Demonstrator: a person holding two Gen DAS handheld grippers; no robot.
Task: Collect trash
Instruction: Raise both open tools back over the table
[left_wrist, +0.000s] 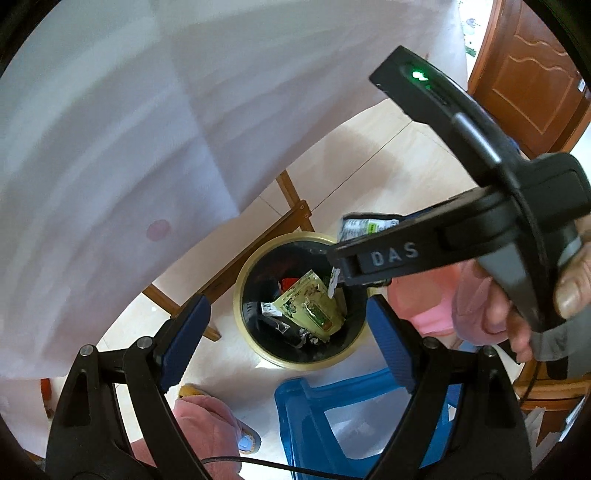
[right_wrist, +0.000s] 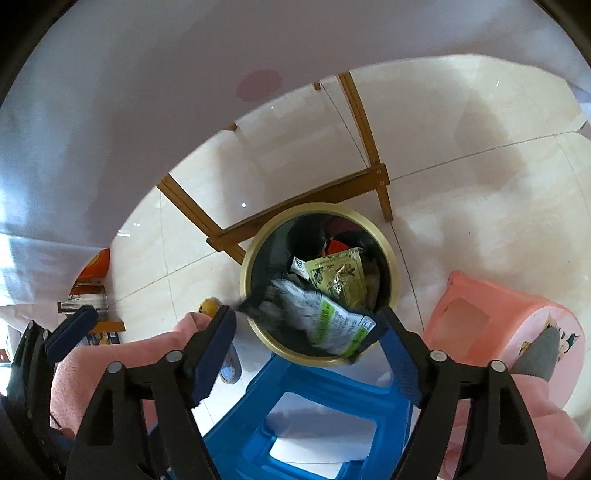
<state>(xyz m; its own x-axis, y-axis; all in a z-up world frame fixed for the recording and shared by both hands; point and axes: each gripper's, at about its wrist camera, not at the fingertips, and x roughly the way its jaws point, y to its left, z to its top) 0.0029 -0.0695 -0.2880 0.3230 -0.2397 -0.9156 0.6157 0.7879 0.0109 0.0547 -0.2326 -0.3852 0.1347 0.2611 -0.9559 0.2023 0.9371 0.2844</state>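
Observation:
A round bin (left_wrist: 239, 295) (right_wrist: 246, 269) with a yellow rim and black liner stands on the floor below both grippers, holding a green packet (left_wrist: 306, 304) (right_wrist: 341, 277) and other wrappers. My right gripper (right_wrist: 306, 314) (left_wrist: 354, 243) hangs over the bin's near rim with its jaws wide apart. A silver and green wrapper (right_wrist: 325, 317) (left_wrist: 369, 226) lies blurred across the gap between them, its end against the right finger. My left gripper (left_wrist: 286, 306) is open and holds nothing above the bin. One of its blue pads (right_wrist: 72, 328) shows at the left edge of the right wrist view.
A blue plastic stool (left_wrist: 314, 410) (right_wrist: 295, 406) stands just in front of the bin and a pink stool (right_wrist: 498, 325) to its right. Wooden table legs (right_wrist: 295, 206) and a hanging white tablecloth (left_wrist: 110, 147) lie behind. A person's pink trouser leg (left_wrist: 207, 417) is at the left.

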